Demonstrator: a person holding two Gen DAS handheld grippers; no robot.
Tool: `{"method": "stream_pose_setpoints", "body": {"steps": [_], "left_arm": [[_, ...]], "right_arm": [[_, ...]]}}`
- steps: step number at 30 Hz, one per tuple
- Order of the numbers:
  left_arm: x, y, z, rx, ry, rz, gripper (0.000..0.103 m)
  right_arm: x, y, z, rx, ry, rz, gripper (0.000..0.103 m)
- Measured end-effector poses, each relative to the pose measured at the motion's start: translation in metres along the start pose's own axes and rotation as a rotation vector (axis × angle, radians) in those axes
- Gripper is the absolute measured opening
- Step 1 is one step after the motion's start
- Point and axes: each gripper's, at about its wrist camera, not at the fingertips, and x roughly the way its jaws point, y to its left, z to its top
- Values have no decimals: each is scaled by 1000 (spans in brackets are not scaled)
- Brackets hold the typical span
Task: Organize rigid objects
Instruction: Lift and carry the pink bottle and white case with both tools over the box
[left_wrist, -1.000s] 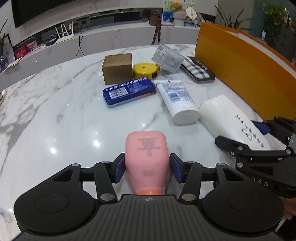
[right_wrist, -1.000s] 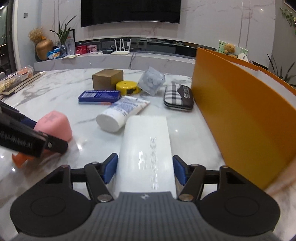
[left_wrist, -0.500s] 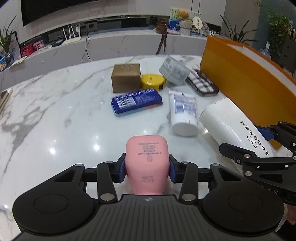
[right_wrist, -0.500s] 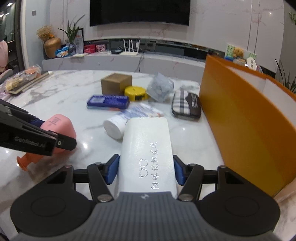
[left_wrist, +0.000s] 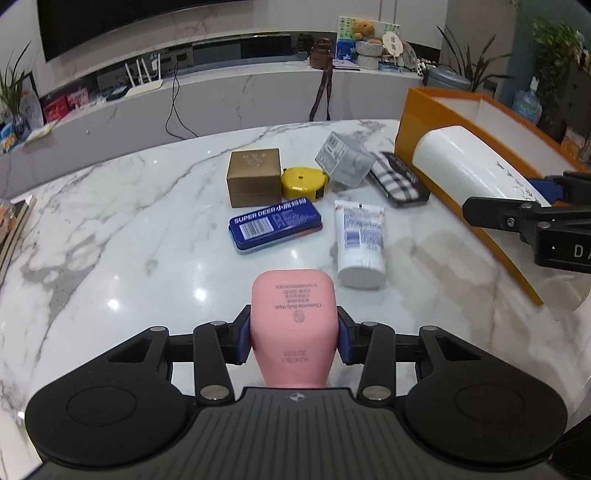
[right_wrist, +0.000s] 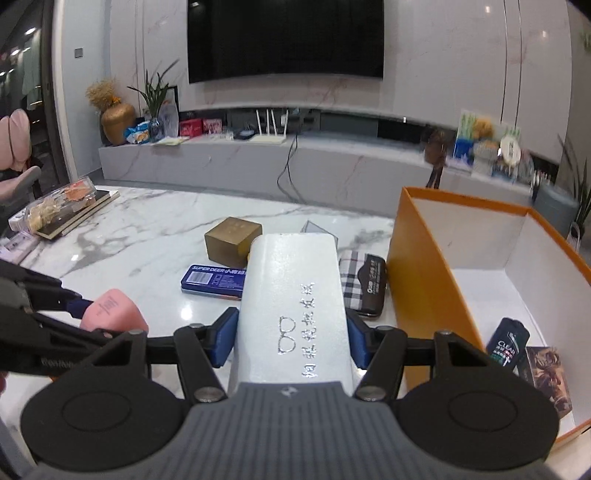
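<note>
My left gripper (left_wrist: 293, 334) is shut on a pink body-wash bottle (left_wrist: 293, 325), which it holds a little above the marble table (left_wrist: 110, 258). The bottle's orange cap end is hidden under the gripper body. My right gripper (right_wrist: 291, 332) is shut on a white oblong case (right_wrist: 291, 306) with silver lettering, lifted to about rim height beside the orange box (right_wrist: 424, 266). In the left wrist view the white case (left_wrist: 469, 166) hangs in front of the orange box (left_wrist: 417, 122). The pink bottle (right_wrist: 110, 310) shows at the left of the right wrist view.
On the table lie a brown box (left_wrist: 253, 177), a yellow tape measure (left_wrist: 303, 181), a clear plastic box (left_wrist: 345, 160), a plaid case (left_wrist: 400, 181), a blue tin (left_wrist: 275, 225) and a white tube (left_wrist: 360, 243). The orange box holds a dark shampoo bottle (right_wrist: 508, 343) and a brown carton (right_wrist: 546, 373).
My left gripper's jaws closed on the pink bottle and raised it off the table. The right gripper rose with the white case, from the tabletop to the orange box's rim height.
</note>
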Motion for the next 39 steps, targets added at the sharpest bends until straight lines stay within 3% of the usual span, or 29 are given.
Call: {"method": "stream_pose_setpoints", "body": {"steps": [6, 11, 20, 30, 39], "left_arm": [[-21, -15, 37, -13, -42, -15, 49], [-32, -46, 75, 0, -86, -81, 49], [-16, -120, 127, 79, -103, -174, 49], [17, -181, 159, 110, -28, -278, 49], [58, -203, 175, 29, 47, -304, 49]], "right_arm": [[-12, -23, 33, 26, -35, 15, 60], [-29, -52, 66, 20, -61, 29, 60], [-41, -125, 81, 113, -68, -52, 60], [-38, -187, 73, 188, -3, -126, 60], [-28, -226, 62, 231, 85, -173, 60]]}}
